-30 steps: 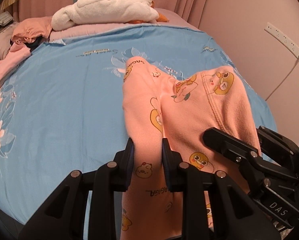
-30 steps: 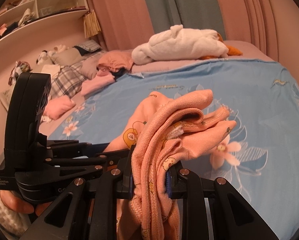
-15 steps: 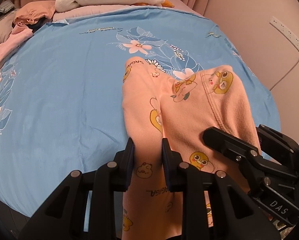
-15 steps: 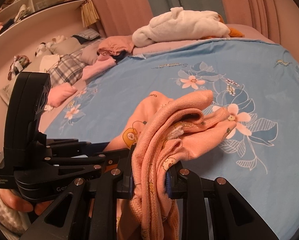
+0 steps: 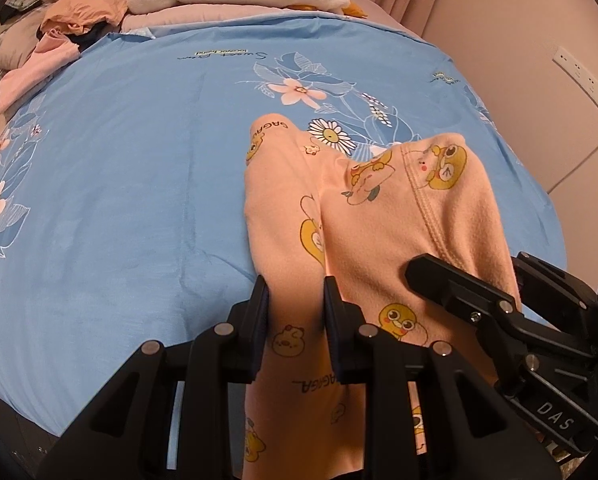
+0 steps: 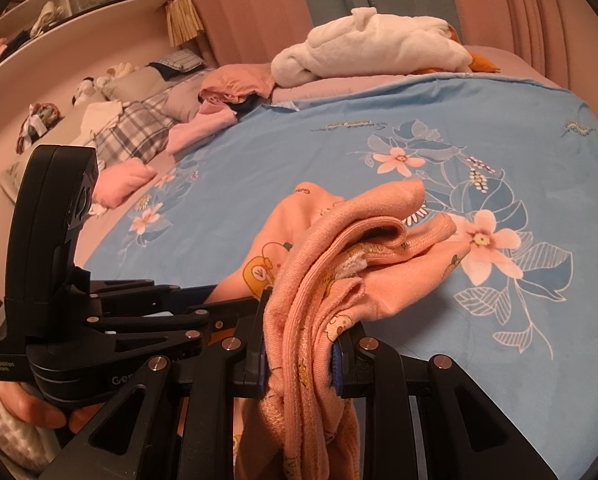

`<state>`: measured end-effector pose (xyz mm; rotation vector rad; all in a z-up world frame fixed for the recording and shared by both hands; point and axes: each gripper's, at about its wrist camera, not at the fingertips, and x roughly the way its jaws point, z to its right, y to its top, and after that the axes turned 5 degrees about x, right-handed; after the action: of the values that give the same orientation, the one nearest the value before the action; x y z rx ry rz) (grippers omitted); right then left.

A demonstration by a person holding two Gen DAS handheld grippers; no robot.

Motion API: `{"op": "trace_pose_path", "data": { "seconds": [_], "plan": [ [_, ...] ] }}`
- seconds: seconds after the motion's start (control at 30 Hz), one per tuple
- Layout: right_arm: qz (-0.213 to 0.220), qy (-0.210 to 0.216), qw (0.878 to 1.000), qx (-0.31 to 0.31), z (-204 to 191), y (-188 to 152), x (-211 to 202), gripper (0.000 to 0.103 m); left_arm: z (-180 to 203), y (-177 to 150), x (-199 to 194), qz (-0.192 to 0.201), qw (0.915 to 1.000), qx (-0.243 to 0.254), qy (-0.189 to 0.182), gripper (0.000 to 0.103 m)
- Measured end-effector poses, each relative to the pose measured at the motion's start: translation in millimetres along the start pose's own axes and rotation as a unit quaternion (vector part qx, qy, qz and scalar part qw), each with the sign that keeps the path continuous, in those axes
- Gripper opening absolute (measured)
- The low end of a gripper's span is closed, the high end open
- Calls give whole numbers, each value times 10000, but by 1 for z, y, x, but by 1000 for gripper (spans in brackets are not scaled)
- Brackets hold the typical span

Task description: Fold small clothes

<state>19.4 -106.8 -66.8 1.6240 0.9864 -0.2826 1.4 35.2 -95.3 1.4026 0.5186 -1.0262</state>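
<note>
A small peach garment [image 5: 363, 216] printed with yellow cartoon animals hangs over the near part of a blue flowered bedspread [image 5: 131, 168]. My left gripper [image 5: 295, 300] is shut on one flat edge of it, and the cloth trails below the jaws. My right gripper [image 6: 301, 320] is shut on a bunched ribbed edge of the same garment [image 6: 339, 264], whose folds stick out toward the bedspread [image 6: 499, 128]. In the left wrist view the right gripper [image 5: 431, 276] shows at lower right, close beside the cloth. In the right wrist view the left gripper's body [image 6: 59, 248] stands at left, with a hand [image 6: 39, 412] around it.
A white plush blanket [image 6: 371, 48] lies on a pink cover at the bed's far end. Loose pink and orange clothes [image 6: 235, 84], a folded pink piece [image 6: 123, 180] and checked pillows [image 6: 135, 132] lie at the far left. A power strip [image 5: 583, 76] hangs on the right wall.
Both grippers have sunk toward the bedspread with the garment still in them. The views tilt further down, so more of the flower print shows beyond the cloth. Neither grip has altered.
</note>
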Motion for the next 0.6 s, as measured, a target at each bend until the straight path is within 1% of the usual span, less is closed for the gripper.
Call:
{"op": "trace_pose_path", "data": {
  "seconds": [0.2,0.47,0.6],
  "plan": [
    [36,-42,10000,-17,2,3,4,25,-5,8,4,49,10000,6,-43,25],
    [199,-265,9994,86,20,15,5,25,6,35,23,173,9995,226,-129,25],
    [333,-372,9987,87,31,22,7,25,9,47,34,235,9994,195,-189,25]
  ]
}}
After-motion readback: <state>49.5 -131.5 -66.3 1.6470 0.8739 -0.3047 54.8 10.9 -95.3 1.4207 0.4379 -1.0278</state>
